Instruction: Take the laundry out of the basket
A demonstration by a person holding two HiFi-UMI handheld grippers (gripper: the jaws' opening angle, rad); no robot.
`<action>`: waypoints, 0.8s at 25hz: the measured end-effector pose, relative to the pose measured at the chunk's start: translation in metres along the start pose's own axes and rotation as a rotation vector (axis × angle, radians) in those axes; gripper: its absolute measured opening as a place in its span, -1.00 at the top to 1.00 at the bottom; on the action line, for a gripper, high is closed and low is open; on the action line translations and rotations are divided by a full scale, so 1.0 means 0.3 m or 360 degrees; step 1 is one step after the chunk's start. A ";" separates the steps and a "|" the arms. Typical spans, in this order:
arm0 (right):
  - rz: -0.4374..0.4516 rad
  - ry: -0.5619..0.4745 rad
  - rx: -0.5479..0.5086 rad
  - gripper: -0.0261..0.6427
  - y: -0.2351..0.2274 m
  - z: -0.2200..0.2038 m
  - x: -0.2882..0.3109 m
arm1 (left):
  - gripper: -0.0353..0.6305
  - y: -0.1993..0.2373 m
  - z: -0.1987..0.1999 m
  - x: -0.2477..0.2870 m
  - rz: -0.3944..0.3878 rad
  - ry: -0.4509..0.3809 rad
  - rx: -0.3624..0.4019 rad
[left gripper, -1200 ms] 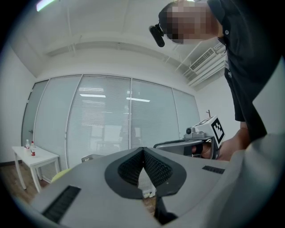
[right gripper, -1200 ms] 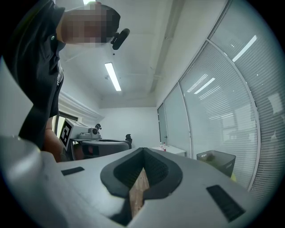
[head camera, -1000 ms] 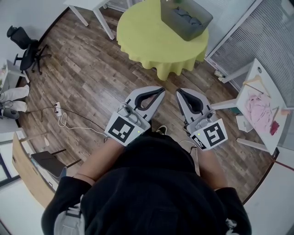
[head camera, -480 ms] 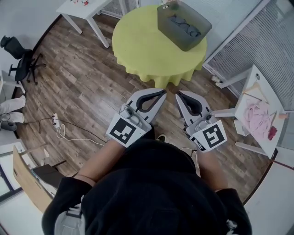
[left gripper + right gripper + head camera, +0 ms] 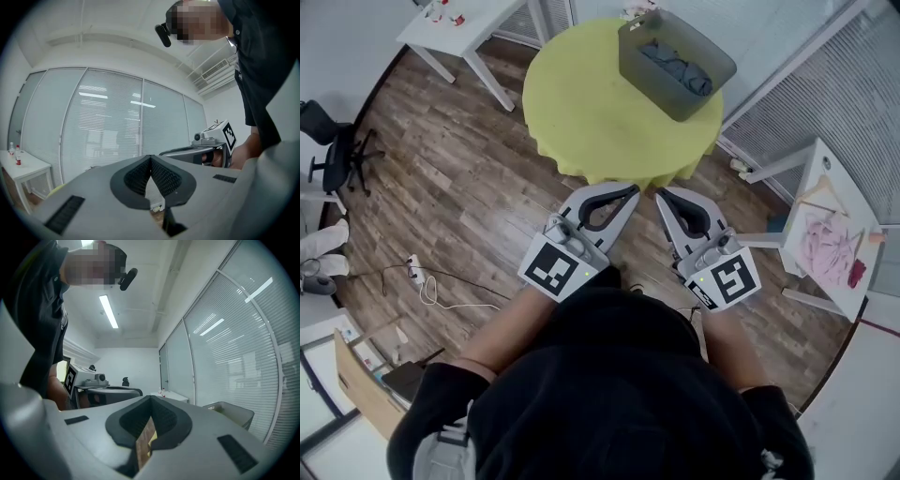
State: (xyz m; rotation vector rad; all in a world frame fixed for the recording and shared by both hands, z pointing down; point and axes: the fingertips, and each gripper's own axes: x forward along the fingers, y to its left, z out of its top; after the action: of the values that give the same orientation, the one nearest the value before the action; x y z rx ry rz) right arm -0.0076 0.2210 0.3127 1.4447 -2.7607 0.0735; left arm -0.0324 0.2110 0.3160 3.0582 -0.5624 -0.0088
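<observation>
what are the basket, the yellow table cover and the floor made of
Basket: grey, matte, rigid walls, likely plastic. Table cover: yellow cloth, its edge hangs in soft waves. Floor: wood-look planks with grain, wood or laminate, cannot tell which.

The left tool [image 5: 628,192] and the right tool [image 5: 662,195] are held level, side by side ahead of the torso, with their tips angled slightly toward each other. Each has its jaws pressed together with nothing between them. The bare left forearm [image 5: 487,337] and right forearm [image 5: 724,339] reach forward behind them
</observation>
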 end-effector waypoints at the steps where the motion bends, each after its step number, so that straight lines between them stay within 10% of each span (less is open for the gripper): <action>1: -0.0007 0.0001 -0.0002 0.86 -0.006 0.001 0.022 | 0.87 0.022 0.000 0.002 -0.0008 -0.0001 -0.0001; 20: -0.0085 0.0022 0.0006 0.86 -0.093 -0.001 0.271 | 0.87 0.305 -0.010 0.023 -0.0046 -0.0002 -0.0033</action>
State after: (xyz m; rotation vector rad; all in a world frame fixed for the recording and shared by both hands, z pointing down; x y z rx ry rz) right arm -0.0311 0.1384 0.3174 1.5120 -2.7106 0.0870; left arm -0.0585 0.1230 0.3220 3.0463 -0.5145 -0.0170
